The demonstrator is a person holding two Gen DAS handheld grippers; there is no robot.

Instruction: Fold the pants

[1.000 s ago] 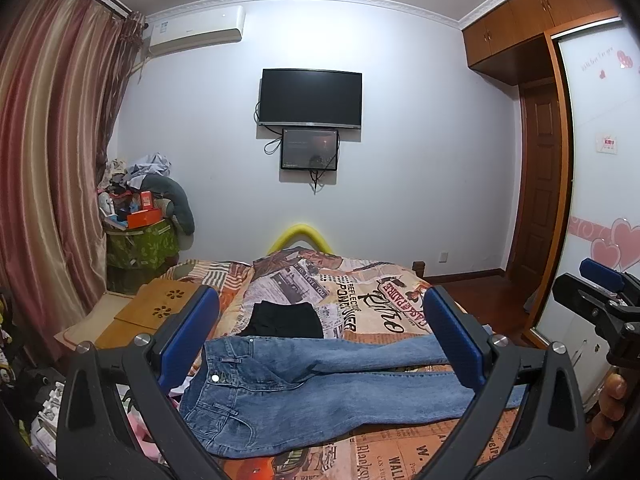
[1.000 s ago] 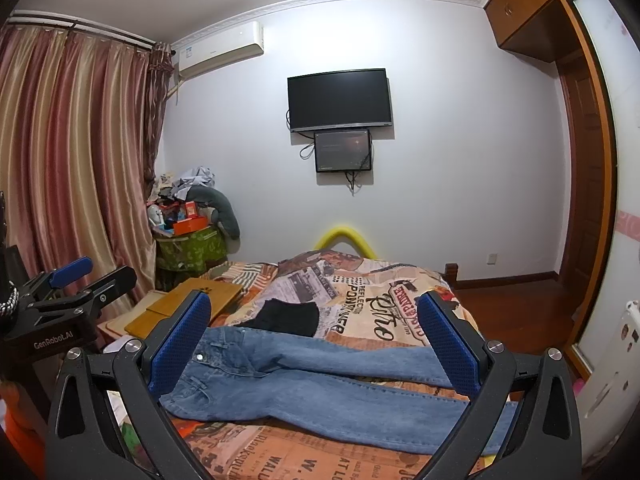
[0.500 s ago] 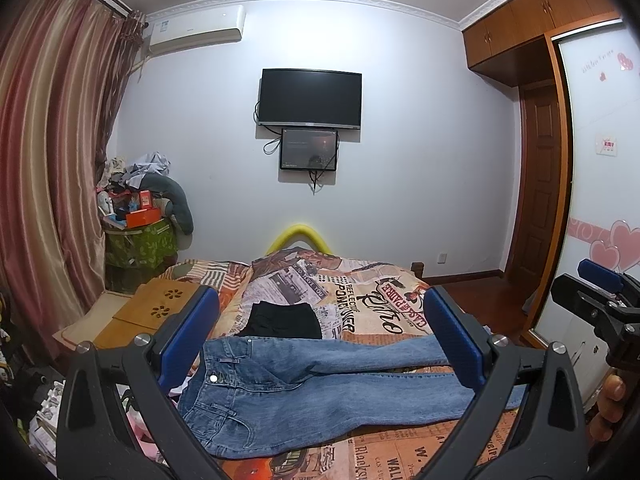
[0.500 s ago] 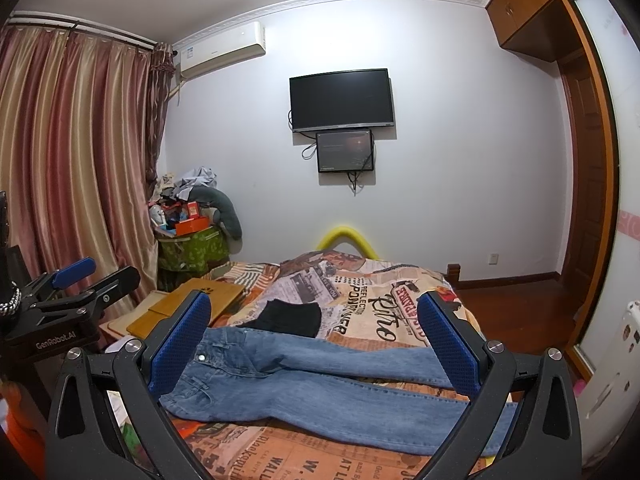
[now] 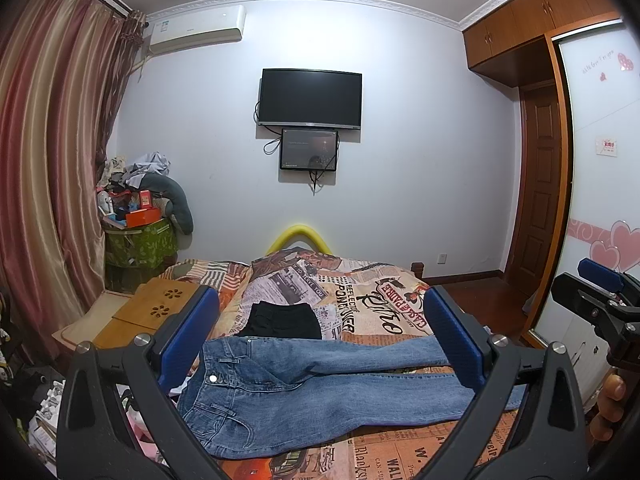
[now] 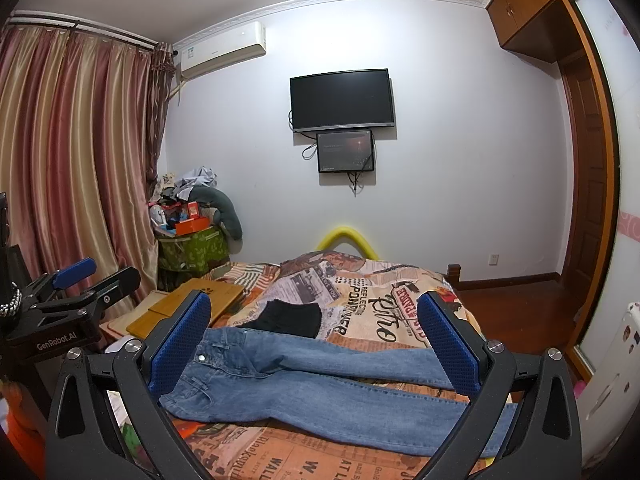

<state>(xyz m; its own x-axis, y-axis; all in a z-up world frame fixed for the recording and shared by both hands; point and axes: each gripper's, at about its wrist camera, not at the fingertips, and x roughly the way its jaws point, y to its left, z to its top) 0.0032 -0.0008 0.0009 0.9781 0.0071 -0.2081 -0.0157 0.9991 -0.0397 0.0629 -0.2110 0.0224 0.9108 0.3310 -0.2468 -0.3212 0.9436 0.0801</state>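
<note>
Denim pants [image 5: 320, 392] lie flat on the bed [image 5: 380, 300]; both grippers spread wide, seemingly empty.

Wall television [image 5: 311, 98], air conditioner [image 5: 196, 28] — striped curtains [image 5: 52, 152]

Your jeans [image 5: 304, 392] lie flat across the near end of the bed [image 5: 372, 296], waistband to the left, legs running right. Just behind them a small folded garment [image 5: 282, 320] rests on the bed. Far behind, a television [image 5: 311, 98] hangs on the wall; a wooden board [image 5: 160, 308] sits left of the bed.
</note>
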